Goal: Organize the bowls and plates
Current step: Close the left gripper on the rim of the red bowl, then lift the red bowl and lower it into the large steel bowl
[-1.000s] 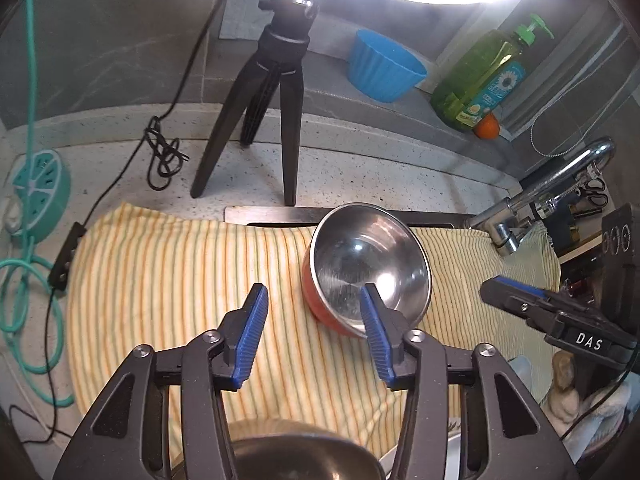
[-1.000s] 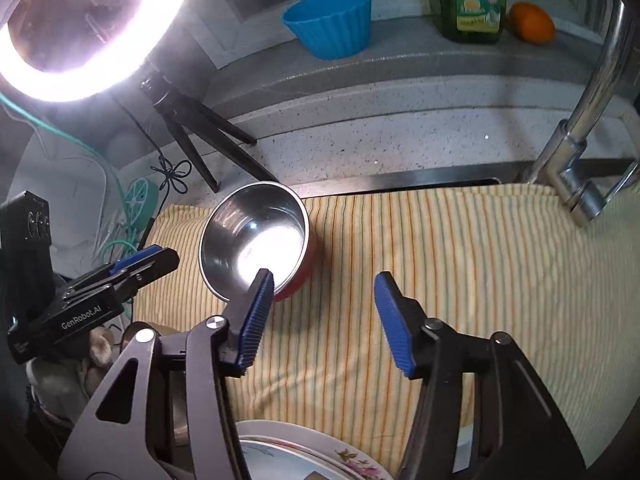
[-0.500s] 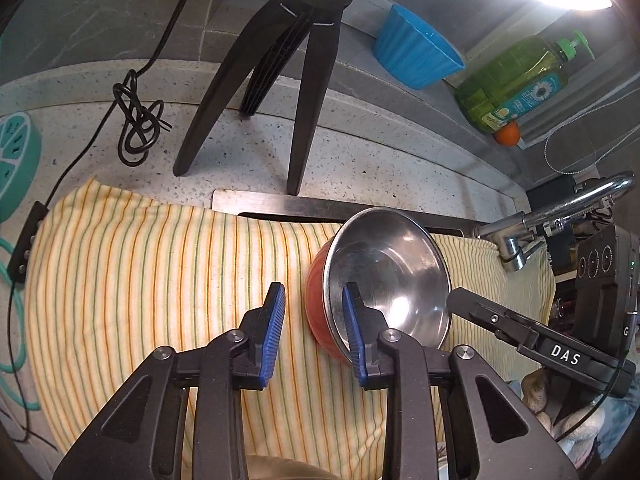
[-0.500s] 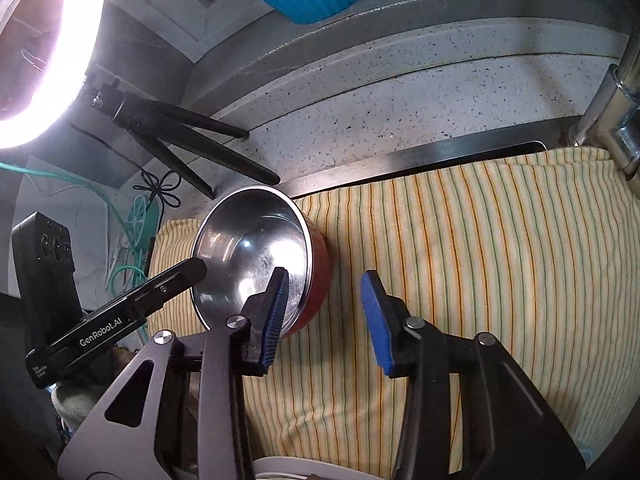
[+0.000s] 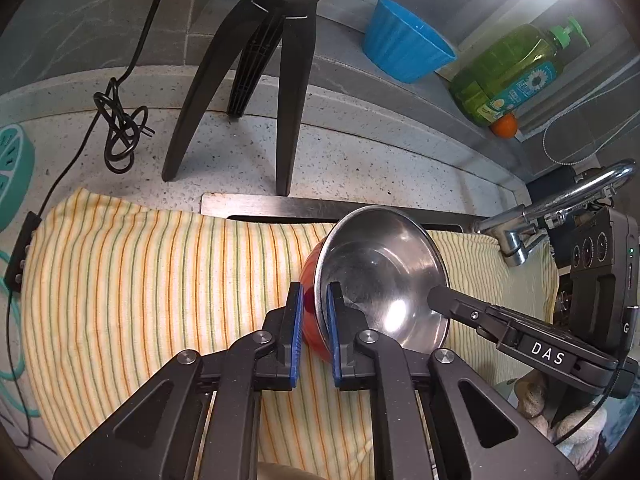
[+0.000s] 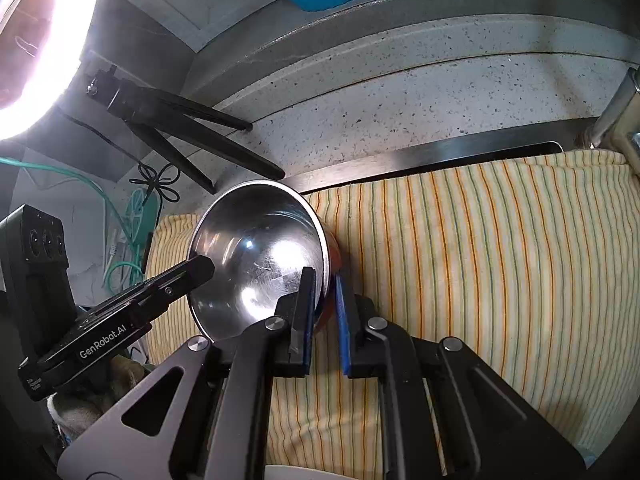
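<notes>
left gripper (image 5: pixel 314 320): clenched on steel bowl (image 5: pixel 384 276) rim, marked "GenRobot.AI" | right gripper (image 6: pixel 325 312): clenched on opposite rim, marked "DAS" | bowl on striped cloth (image 5: pixel 140 280)

right gripper (image 6: pixel 325 312) pinches the steel bowl's (image 6: pixel 256 264) rim over the striped cloth (image 6: pixel 480 260), left gripper's finger (image 6: pixel 176 284) opposite.
</notes>
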The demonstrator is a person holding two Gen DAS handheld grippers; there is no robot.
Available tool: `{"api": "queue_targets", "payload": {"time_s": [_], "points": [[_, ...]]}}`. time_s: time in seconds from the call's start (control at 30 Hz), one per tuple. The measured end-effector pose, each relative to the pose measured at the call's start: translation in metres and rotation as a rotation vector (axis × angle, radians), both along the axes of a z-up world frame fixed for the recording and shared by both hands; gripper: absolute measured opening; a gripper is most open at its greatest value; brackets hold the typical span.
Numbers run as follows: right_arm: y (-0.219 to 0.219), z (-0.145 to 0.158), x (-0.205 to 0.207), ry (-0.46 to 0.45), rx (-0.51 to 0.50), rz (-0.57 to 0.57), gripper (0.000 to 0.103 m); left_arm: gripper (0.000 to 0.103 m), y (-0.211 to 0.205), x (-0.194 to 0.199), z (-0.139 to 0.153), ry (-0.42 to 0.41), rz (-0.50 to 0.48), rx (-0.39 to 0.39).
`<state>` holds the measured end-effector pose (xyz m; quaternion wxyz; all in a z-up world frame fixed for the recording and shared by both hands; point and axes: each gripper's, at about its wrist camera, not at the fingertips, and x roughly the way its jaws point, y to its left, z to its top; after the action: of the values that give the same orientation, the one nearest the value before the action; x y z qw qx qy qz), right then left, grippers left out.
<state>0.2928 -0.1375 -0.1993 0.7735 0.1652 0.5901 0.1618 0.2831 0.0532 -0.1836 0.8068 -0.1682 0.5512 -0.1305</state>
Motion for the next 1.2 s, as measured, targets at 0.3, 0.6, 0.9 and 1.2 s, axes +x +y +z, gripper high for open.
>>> {"api": "queue_targets", "payload": {"time_s": [0.3, 0.6, 0.9, 1.2], "points": [[-0.005, 0.026, -0.022, -0.031, 0.027, 0.015, 0.01, 0.01, 0.006, -0.024, 0.022, -0.046, 0.02, -0.039], [-0.004, 0.054, -0.055, -0.074, 0.066, 0.054, 0.01, 0.01, 0.014, -0.066, 0.053, -0.127, 0.052, -0.062], [0.007, 0.077, -0.094, -0.12, 0.096, 0.111, 0.01, 0.01, 0.03, -0.118, 0.068, -0.181, 0.11, -0.071], [0.033, 0.082, -0.125, -0.14, 0.078, 0.203, 0.01, 0.01, 0.051, -0.163, 0.058, -0.153, 0.185, -0.102]]}}
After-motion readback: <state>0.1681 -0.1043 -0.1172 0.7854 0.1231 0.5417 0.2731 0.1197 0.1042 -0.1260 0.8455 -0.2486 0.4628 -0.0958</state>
